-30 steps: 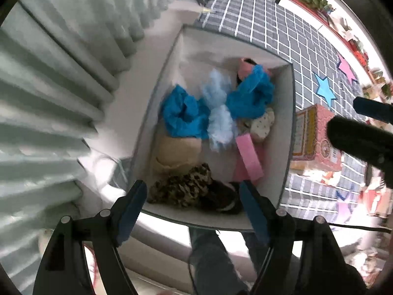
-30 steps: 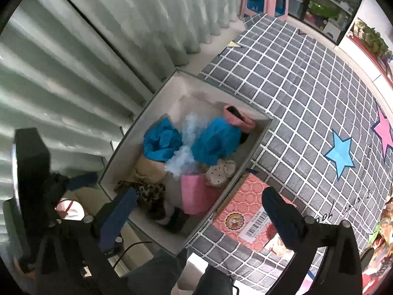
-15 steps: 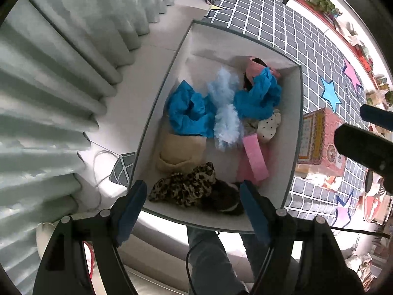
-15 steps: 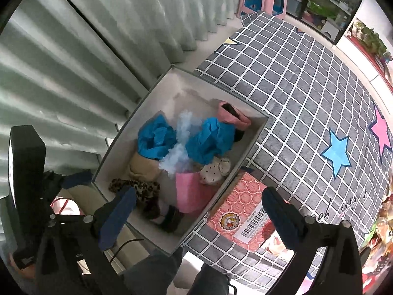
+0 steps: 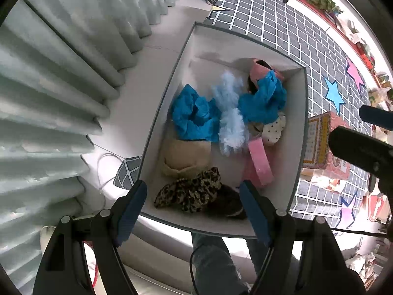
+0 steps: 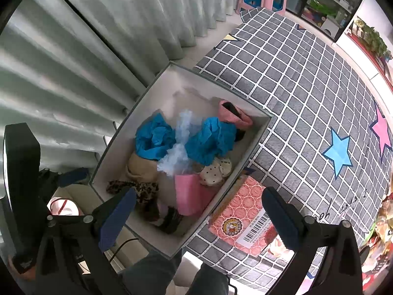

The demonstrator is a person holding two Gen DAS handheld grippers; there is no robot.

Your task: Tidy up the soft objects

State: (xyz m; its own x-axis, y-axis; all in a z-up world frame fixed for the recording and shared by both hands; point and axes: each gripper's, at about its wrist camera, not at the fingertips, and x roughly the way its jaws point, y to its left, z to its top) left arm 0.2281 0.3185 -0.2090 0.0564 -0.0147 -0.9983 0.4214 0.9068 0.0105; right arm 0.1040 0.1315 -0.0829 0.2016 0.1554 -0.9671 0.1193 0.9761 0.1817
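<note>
While both the left gripper [image 5: 192,202] and right gripper [image 6: 199,211] hang spread apart and empty above the box [image 5: 298,147], the soft items [image 5: 228,113] lie tangled inside, so one grasp may drag several.

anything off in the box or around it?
Nothing spilled or damaged. The soft items sit jumbled inside the white box, unsorted: blue cloth, leopard scrunchie, pink band. A red carton lies outside, against the box wall. Both grippers hang open, empty.

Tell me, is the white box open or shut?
Open. The box has no lid on it, and the blue cloth, leopard scrunchie and other soft things inside show from above.
</note>
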